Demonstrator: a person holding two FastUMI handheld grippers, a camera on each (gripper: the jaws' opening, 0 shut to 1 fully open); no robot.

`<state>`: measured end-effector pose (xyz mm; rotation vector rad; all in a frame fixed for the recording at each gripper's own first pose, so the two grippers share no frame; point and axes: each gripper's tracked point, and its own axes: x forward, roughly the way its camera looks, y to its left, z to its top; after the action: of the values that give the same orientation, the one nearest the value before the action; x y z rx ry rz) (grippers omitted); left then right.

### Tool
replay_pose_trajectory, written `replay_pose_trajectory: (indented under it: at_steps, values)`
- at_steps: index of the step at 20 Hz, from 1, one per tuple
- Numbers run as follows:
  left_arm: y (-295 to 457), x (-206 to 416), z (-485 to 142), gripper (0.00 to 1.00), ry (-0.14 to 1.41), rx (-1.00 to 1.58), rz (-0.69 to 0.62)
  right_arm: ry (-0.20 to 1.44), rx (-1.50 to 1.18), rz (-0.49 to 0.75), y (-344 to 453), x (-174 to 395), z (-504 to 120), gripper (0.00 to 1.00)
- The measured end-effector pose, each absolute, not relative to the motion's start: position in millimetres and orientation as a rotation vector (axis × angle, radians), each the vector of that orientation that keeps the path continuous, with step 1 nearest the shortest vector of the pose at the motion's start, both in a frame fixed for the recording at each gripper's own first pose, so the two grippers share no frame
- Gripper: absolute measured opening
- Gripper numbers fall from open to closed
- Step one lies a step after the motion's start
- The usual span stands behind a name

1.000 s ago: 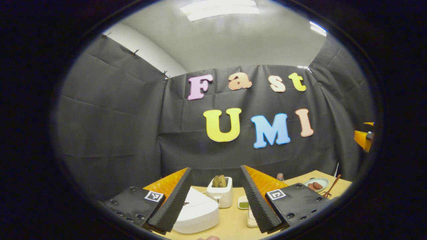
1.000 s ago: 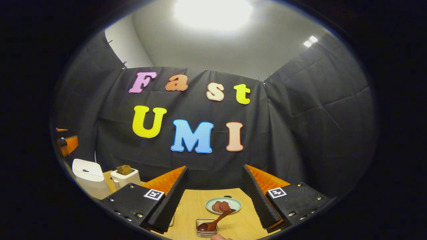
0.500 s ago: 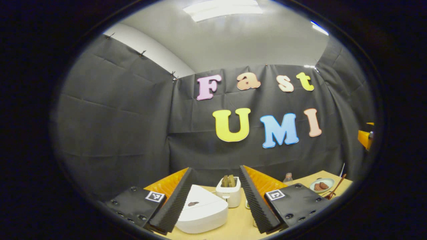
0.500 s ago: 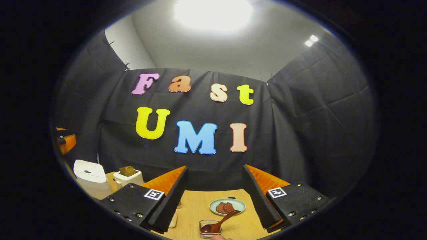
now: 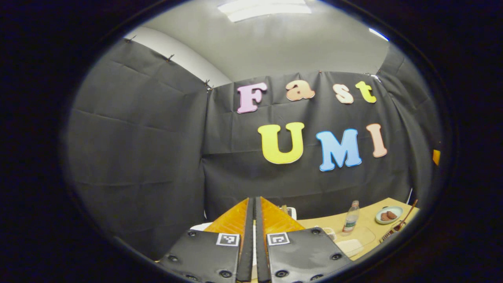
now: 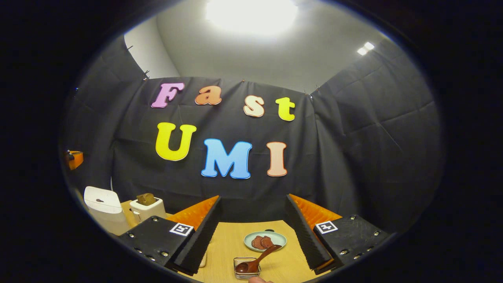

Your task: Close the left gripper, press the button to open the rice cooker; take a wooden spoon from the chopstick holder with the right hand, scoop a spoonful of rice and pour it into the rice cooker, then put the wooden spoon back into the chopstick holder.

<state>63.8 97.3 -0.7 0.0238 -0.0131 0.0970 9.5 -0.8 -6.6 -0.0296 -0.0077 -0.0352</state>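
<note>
In the left gripper view my left gripper (image 5: 254, 199) is shut, its two fingers pressed flat together with nothing between them. The white rice cooker (image 5: 197, 226) lies behind it, mostly hidden by the fingers; in the right gripper view the rice cooker (image 6: 103, 207) stands far left with its lid down. My right gripper (image 6: 253, 198) is open and holds nothing. Below and between its fingers a wooden spoon (image 6: 256, 261) rests bowl-down in a small wire chopstick holder (image 6: 240, 272), apart from both fingers. The same wooden spoon (image 5: 404, 218) leans at the far right of the left gripper view.
A white toaster (image 6: 146, 207) holding bread stands beside the cooker. A pale plate (image 6: 275, 238) with brown slices sits behind the holder. A small bottle (image 5: 350, 217) and a clear shallow container (image 5: 355, 240) stand on the wooden table (image 6: 228, 243). A fingertip (image 6: 257, 280) shows at the bottom edge.
My left gripper's fingers have gone from wide apart to shut, and it has swung so they now cover the rice cooker. The right gripper has barely moved.
</note>
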Motion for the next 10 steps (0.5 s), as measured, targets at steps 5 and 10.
replay_pose_trajectory:
  at_steps: [5, 10]
  values:
    - [120, 94, -48, 0.08, 0.077, -0.053, 0.090, 0.008, -0.046, -0.074, -2, 6, -10, 0.97]
    - [138, 123, -103, 0.08, 0.179, -0.085, 0.087, 0.020, -0.072, -0.108, -3, 4, -11, 0.97]
